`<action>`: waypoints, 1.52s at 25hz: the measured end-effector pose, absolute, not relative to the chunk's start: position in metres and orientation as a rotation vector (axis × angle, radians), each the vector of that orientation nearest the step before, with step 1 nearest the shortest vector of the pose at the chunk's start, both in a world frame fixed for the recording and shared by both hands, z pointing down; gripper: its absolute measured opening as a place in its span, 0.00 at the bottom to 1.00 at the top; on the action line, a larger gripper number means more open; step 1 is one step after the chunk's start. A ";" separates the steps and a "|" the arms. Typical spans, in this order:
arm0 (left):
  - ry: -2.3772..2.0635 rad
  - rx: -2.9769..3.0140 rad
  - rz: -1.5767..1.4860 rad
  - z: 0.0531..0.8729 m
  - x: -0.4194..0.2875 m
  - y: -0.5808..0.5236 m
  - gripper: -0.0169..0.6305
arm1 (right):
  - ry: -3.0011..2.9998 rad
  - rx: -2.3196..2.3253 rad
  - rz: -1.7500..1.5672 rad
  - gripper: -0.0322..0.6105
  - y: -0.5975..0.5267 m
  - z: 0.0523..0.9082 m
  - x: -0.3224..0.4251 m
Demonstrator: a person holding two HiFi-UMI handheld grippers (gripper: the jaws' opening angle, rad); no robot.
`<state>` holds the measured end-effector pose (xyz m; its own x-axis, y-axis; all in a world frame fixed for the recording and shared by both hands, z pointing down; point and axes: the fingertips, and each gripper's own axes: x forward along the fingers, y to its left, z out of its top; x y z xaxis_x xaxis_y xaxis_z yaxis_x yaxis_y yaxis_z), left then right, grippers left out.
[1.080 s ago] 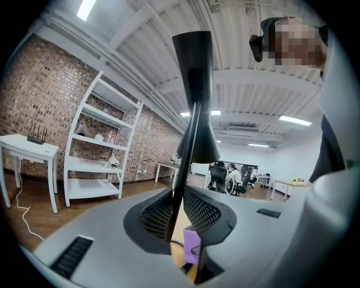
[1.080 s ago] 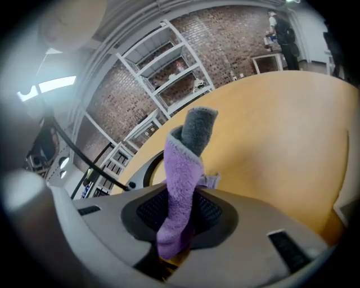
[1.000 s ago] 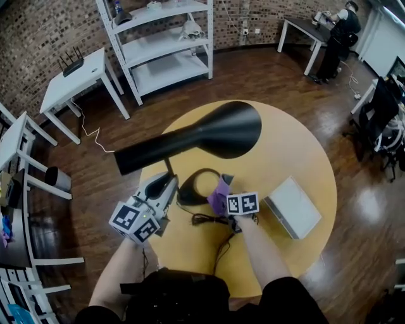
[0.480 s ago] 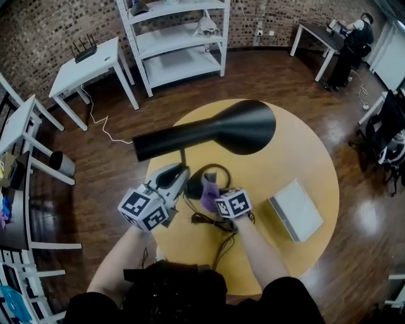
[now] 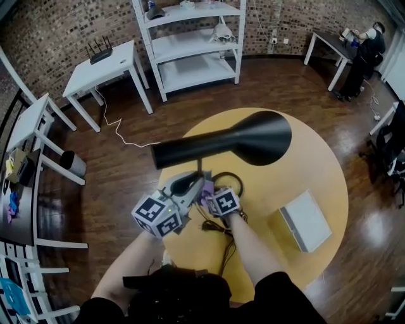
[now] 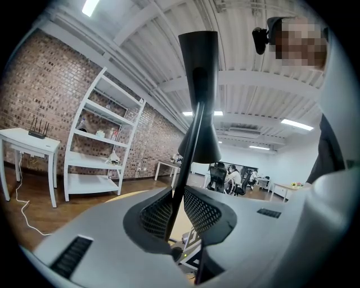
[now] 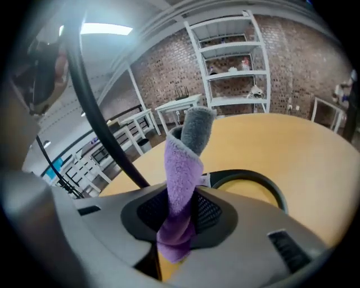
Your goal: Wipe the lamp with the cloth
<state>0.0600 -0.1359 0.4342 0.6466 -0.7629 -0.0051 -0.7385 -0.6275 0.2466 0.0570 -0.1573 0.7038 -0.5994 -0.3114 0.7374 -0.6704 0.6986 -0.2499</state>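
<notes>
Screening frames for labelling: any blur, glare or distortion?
Head view: fisheye bend at edges, glare on the floor at right. Left gripper view: dark vignette, ceiling light blown out, lamp stem sharp. Right gripper view: left side smeared, purple cloth sharp.

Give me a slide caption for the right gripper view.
Right tool clamping a purple cloth beside the lamp's thin black stem, its ring base on the round table behind.

Round table [image 5: 319, 158]; lamp [image 5: 221, 144], white box [image 5: 305, 221] on it
</notes>
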 end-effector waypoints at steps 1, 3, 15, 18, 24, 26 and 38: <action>-1.226 2.642 -0.164 0.434 0.059 -0.136 0.11 | -2.220 0.751 0.640 0.20 -0.157 0.704 0.058; -1.230 2.634 -0.170 0.434 0.058 -0.135 0.11 | -2.206 0.764 0.559 0.20 -0.159 0.706 0.067; -1.210 2.621 -0.205 0.437 0.058 -0.134 0.12 | -2.003 1.036 0.310 0.20 -0.188 0.734 0.207; -1.205 2.622 -0.209 0.437 0.056 -0.132 0.12 | -1.925 1.062 0.199 0.20 -0.198 0.709 0.202; -1.193 2.624 -0.218 0.439 0.059 -0.131 0.12 | -2.470 0.947 0.629 0.20 -0.186 0.672 0.098; -1.188 2.628 -0.212 0.439 0.060 -0.131 0.12 | -2.509 0.874 0.766 0.20 -0.181 0.675 0.074; -1.187 2.627 -0.206 0.443 0.061 -0.131 0.12 | -2.215 0.861 0.428 0.20 -0.180 0.729 0.065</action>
<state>0.0609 -0.1314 0.4430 0.6579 -0.7527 -0.0254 -0.7171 -0.6364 0.2842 0.0647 -0.1803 0.7291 -0.5249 -0.4541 0.7199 -0.6895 0.7228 -0.0468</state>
